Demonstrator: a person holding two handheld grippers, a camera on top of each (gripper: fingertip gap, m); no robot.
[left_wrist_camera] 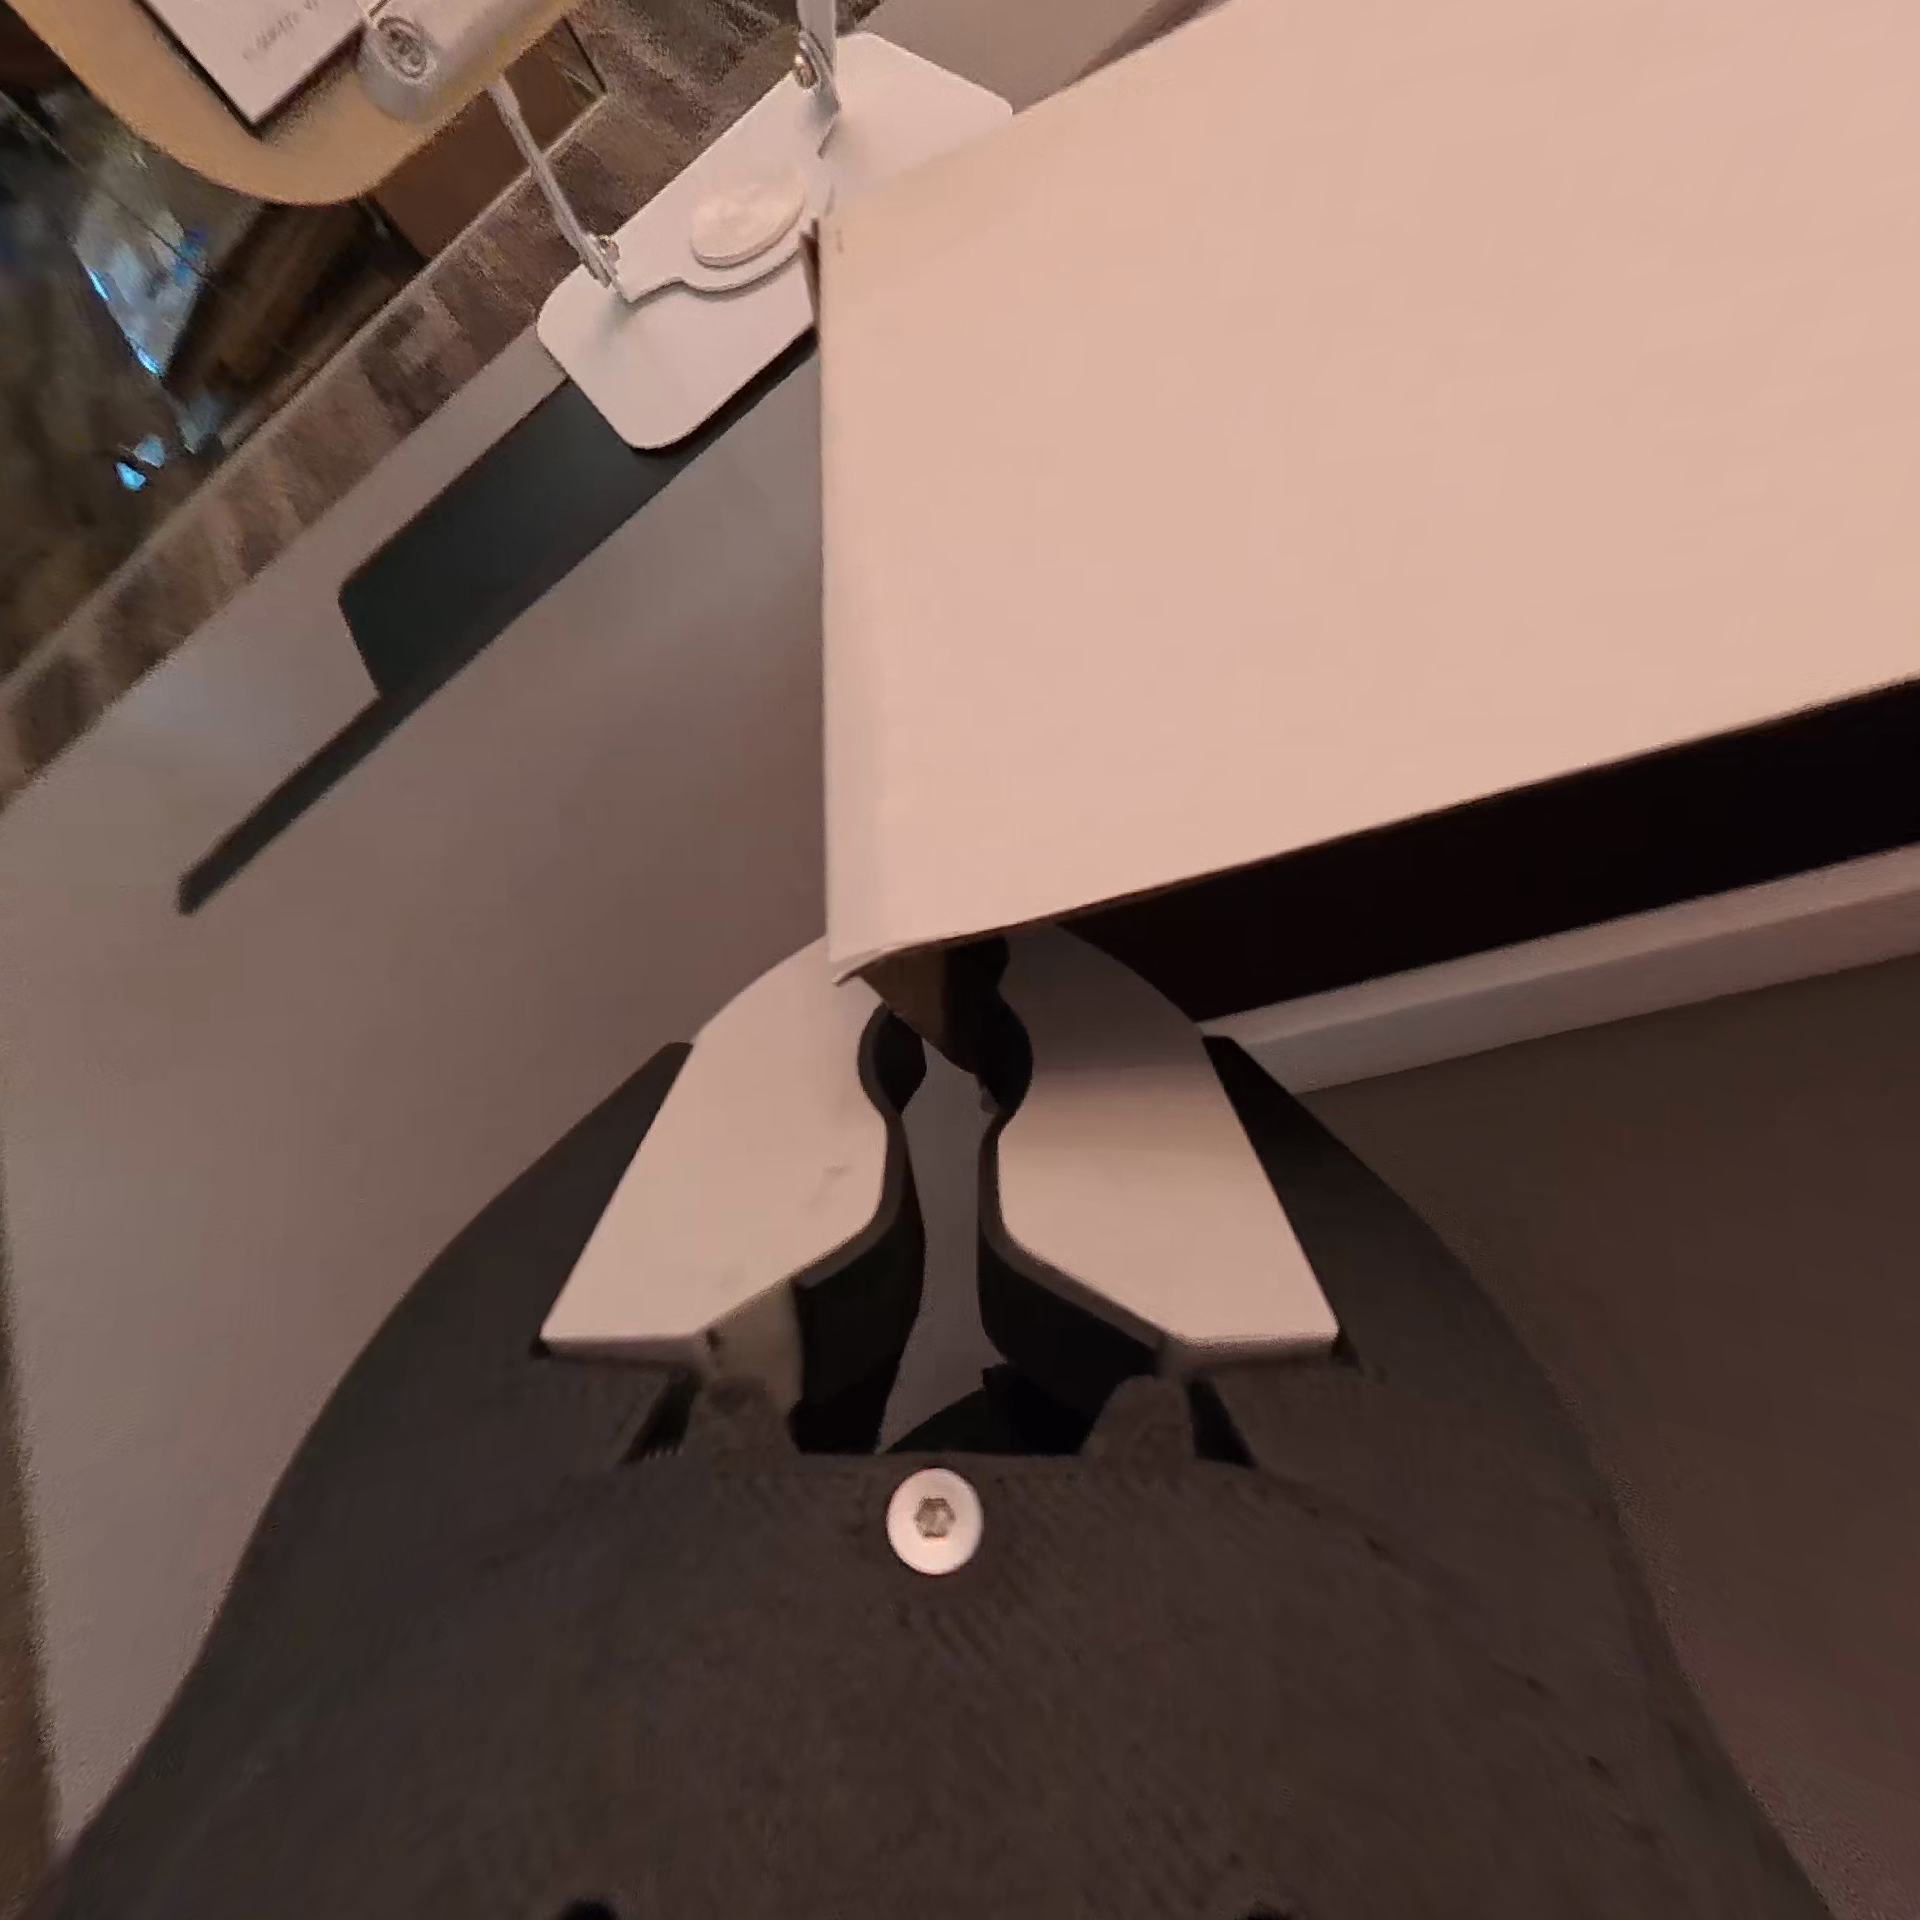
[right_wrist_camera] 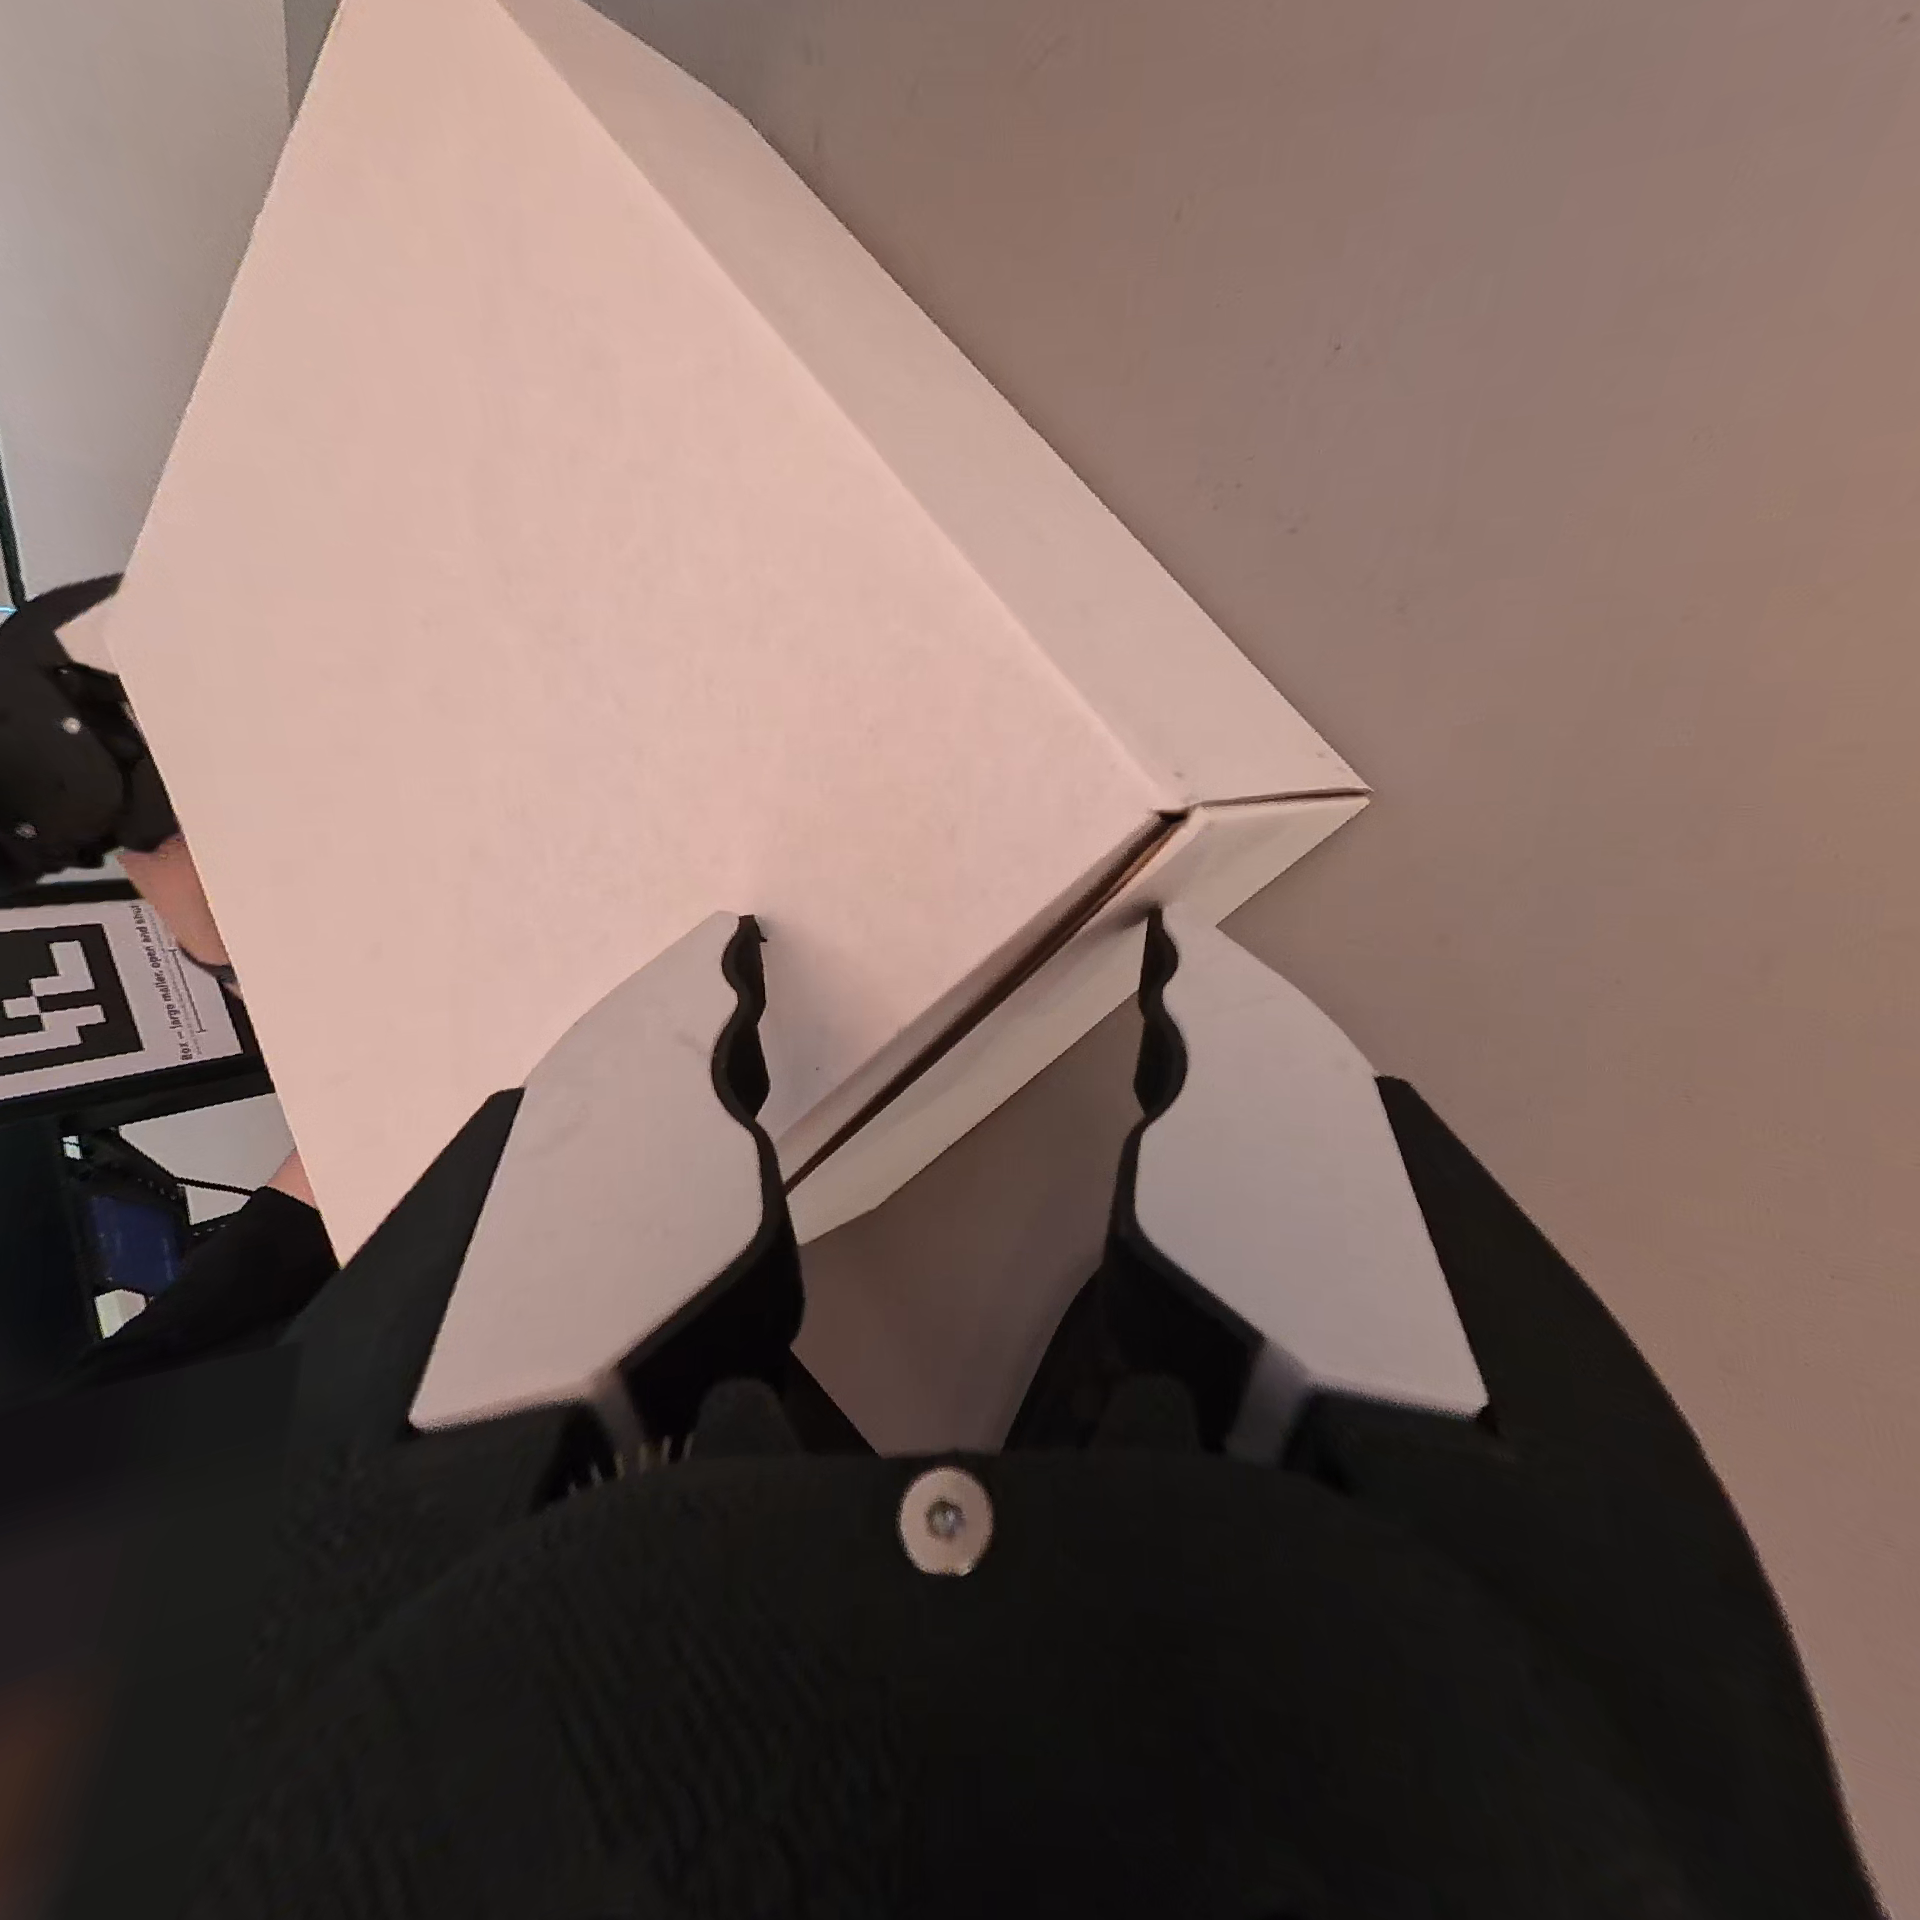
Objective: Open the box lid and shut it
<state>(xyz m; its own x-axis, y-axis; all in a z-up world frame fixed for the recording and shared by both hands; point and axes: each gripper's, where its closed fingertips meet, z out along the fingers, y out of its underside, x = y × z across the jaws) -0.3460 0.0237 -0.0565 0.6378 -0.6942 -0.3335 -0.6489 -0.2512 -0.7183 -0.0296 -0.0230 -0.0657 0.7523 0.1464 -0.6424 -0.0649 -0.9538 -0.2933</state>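
While our left gripper [left_wrist_camera: 940,1023] has its fingers pinched on the corner of the box lid [left_wrist_camera: 1299,499], lifted off the box base [left_wrist_camera: 1558,961], our right gripper [right_wrist_camera: 951,1023] hangs with fingers wide, the box's near corner between them on the desk [right_wrist_camera: 1558,416]. We judge the opening underway; next, swing the lid steadily. Only the left view shows the dark gap under the lid; only the right shows the corner seam.

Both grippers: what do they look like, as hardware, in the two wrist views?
The left gripper and right gripper look the same: a broad black body with a ridged, layered surface, one silver hex screw at its centre, and two flat white finger plates that taper forward. Each plate has a black inner pad with a wavy edge. No cables show. A dark sleeve shows at the right view's left edge.
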